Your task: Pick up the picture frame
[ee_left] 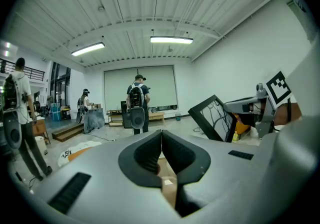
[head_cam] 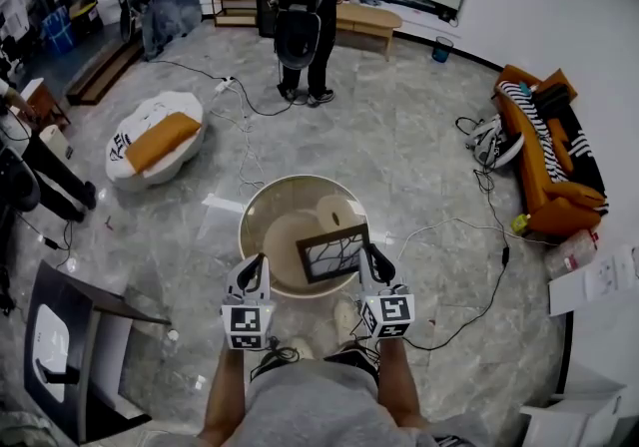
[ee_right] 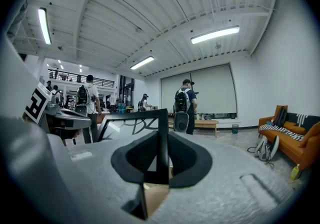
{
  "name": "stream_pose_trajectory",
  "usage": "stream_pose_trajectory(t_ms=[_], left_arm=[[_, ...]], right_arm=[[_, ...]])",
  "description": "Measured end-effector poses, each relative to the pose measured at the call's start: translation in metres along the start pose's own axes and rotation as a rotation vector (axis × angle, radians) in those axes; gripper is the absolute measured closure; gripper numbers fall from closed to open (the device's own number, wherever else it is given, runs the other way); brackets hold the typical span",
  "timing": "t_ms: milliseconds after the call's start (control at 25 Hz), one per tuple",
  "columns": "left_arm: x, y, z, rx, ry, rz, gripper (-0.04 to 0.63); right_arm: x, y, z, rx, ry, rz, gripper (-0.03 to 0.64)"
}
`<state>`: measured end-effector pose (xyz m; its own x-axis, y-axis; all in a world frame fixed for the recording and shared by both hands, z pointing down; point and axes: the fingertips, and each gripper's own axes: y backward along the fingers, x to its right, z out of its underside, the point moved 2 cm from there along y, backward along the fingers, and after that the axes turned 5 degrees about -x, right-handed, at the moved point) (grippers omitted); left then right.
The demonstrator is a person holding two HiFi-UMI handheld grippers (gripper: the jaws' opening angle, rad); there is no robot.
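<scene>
The picture frame point(head_cam: 332, 252), lower centre, is clamped edgewise by the right gripper point(head_cam: 371, 257), the left gripper point(head_cam: 256, 264) closed on nothing; a steady lift seems called for.

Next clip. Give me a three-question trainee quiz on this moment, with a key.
1. True or false: the left claw is clamped on the picture frame.
2. Multiple choice: in the head view, the frame overlaps A) the orange sofa, B) the round table, C) a shelf.
3. Short answer: what stands between the jaws of the right claw?
Key: 1 false; 2 B; 3 the frame's edge.
</scene>
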<state>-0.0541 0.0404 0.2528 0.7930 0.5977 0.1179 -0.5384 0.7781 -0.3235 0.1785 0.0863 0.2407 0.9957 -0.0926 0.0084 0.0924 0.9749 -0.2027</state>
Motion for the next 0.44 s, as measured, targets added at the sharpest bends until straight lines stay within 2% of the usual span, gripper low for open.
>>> stream_pose_trajectory(t_ms=[440], left_arm=[[0.009, -0.0005, 0.0053, -0.003, 0.004, -0.001, 0.575]], right_arm=[[0.0055, 0.0055, 0.0067, -0.001, 0.007, -0.003, 0.552]])
